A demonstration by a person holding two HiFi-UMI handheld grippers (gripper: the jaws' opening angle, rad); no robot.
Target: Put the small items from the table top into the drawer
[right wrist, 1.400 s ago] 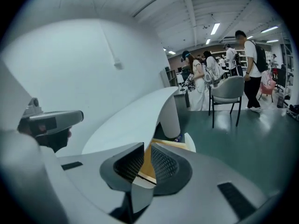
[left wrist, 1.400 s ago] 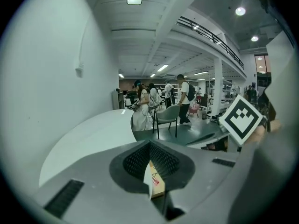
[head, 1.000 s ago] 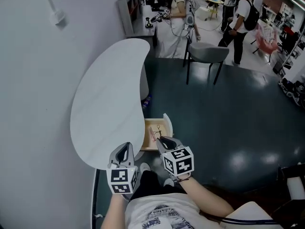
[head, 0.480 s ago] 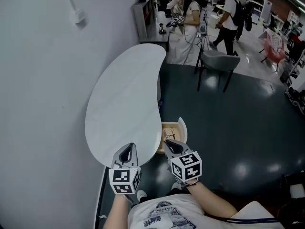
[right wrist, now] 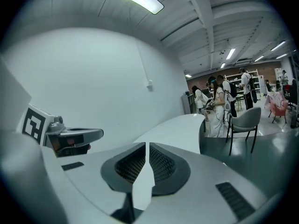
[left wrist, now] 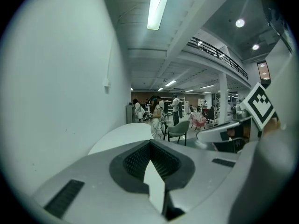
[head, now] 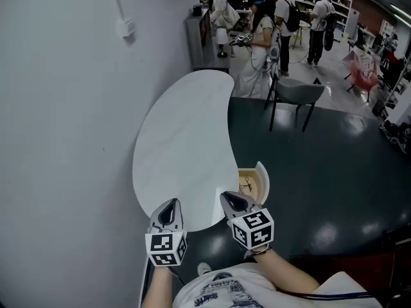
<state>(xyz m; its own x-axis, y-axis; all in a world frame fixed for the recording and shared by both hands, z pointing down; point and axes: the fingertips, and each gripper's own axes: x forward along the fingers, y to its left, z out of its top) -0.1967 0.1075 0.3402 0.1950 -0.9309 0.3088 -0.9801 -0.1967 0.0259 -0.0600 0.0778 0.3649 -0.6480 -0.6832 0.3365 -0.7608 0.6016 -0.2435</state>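
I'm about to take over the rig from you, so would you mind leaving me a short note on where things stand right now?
Left gripper: shut, empty, at the table's near end.
Right gripper: jaws closing, a slit apart, nothing between them, just short of the drawer.
Things: no small items show on the table top. The drawer is open under the table's right edge, with a thin dark item inside.
Done: the top looks cleared.
Left: probably only pushing the drawer shut.

white wall (head: 64, 140), dark glossy floor (head: 321, 172), grey chair (head: 300, 90), ceiling strip light (left wrist: 156, 6)
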